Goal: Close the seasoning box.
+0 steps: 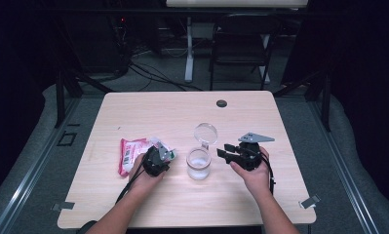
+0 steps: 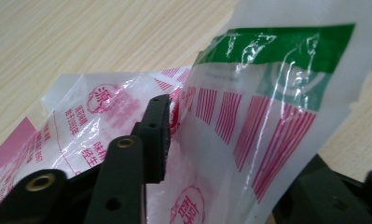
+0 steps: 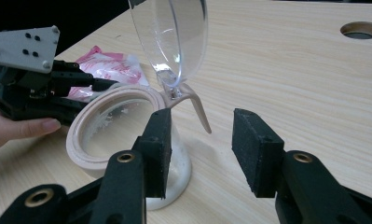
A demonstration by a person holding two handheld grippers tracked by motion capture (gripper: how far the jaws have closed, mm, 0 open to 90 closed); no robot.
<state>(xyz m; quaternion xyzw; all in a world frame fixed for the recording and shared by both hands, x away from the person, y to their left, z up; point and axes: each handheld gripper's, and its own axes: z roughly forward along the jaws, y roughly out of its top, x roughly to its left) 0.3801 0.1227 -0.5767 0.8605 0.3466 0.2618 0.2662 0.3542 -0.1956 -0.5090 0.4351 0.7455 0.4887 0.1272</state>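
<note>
Left gripper [image 1: 166, 155] is at the top edge of the bag [image 1: 133, 155], which lies on the table [image 1: 172, 107] left of the jar [image 1: 198, 164]. In the left gripper view the bag's film [image 2: 249, 116] stands up between the jaws, one pad [image 2: 156, 135] against it; the other pad is hidden behind the plastic, so I can't tell whether the pinch is firm yet, prob. only partly closed on it.

Right gripper [image 1: 223, 152] sits just right of the jar, jaws spread, nothing between them. Jar lid [image 1: 205, 132] is flipped up and back; the mouth is clear.

To do this step well: get both pads onto the bag's top seam, not the loose corner, before lifting. Squeeze fully, then raise slowly so contents settle to the bottom. Steady the jar w/ the right gripper, at its body and below the rim, so it won't tip when the bag comes over. Keep clear of the lid hinge.
</note>
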